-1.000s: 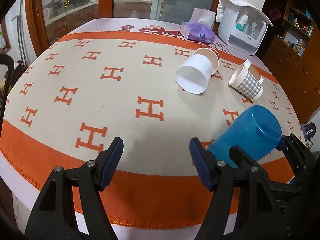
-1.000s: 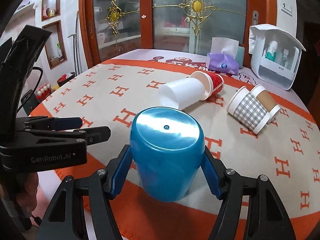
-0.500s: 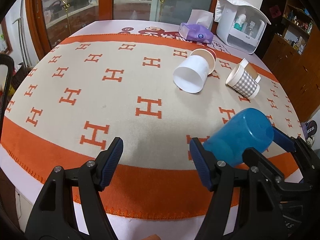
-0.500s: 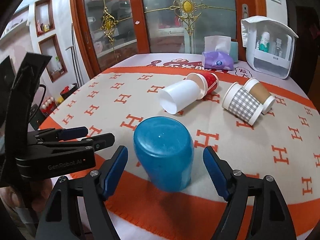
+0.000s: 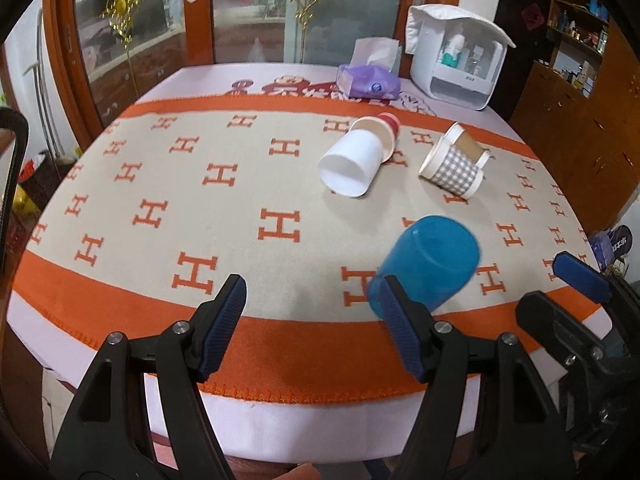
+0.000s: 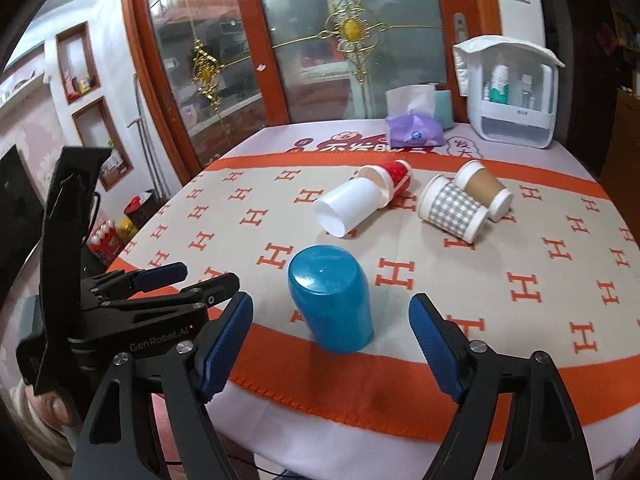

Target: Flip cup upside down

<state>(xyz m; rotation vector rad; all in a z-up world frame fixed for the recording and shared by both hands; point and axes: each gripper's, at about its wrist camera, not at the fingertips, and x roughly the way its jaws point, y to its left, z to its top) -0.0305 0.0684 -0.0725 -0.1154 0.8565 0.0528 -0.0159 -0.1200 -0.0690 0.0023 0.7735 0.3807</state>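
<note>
A blue plastic cup (image 6: 330, 302) stands upside down, base up, on the orange band of the H-patterned cloth (image 6: 520, 240) near the table's front edge. It also shows in the left wrist view (image 5: 428, 268), beyond my left gripper's right finger. My right gripper (image 6: 331, 344) is open and empty, drawn back from the cup, its fingers wide on either side. My left gripper (image 5: 316, 328) is open and empty, left of the cup.
A white cup (image 6: 352, 206) nested with a red cup, and a checked cup (image 6: 454, 210) with a brown cup, lie on their sides mid-table. A purple tissue pack (image 6: 414, 130) and a white cosmetics box (image 6: 516, 96) stand at the back. Glass cabinet doors stand behind.
My right gripper opened, let go of the blue cup and pulled back from it. The cup now stands upside down on the cloth. My left gripper also drew back a little.
</note>
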